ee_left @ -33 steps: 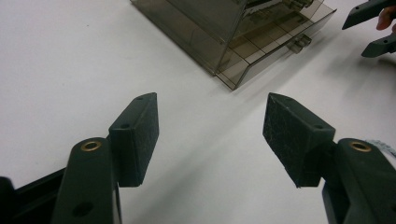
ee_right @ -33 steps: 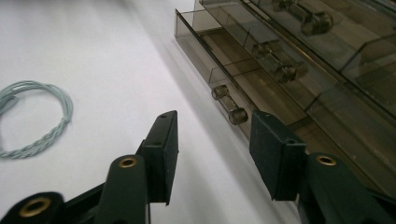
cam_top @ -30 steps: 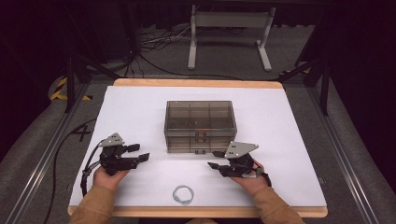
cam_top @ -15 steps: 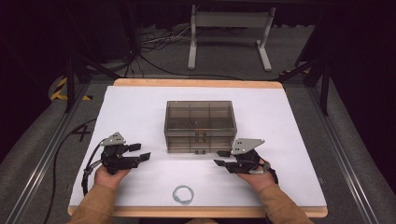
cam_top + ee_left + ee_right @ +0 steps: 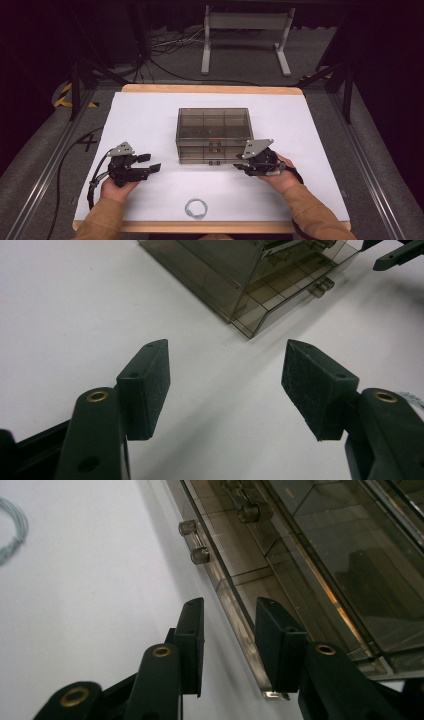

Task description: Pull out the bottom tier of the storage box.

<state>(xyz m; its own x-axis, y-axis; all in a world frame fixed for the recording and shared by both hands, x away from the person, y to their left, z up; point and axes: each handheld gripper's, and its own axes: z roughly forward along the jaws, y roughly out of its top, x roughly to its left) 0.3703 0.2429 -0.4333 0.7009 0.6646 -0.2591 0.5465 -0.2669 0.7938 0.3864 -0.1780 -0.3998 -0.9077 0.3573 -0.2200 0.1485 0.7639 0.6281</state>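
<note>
A coiled wire ring [image 5: 195, 208] is seen near the table edge [image 5: 210, 89]. The smoky compartment box [image 5: 214, 134] is flanked by the right gripper [image 5: 227, 625], jaws narrowly apart, just closing; the left gripper [image 5: 225, 385] is held wide apart.

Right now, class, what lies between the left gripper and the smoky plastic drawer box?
Only bare white tabletop separates the left gripper from the drawer box, in the left gripper view.

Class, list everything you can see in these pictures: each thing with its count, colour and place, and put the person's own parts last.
Drawer box: one, smoky clear plastic, middle of the table.
Wire coil: one, pale grey-green, near front edge.
Table: one, white top, wooden rim.
Metal stand: one, grey, on the floor behind.
Left gripper: one, black, left of the box, jaws wide apart.
Right gripper: one, black, at the box's front right corner, jaws narrowed.
Sleeves: two, tan, bottom edge.
</note>
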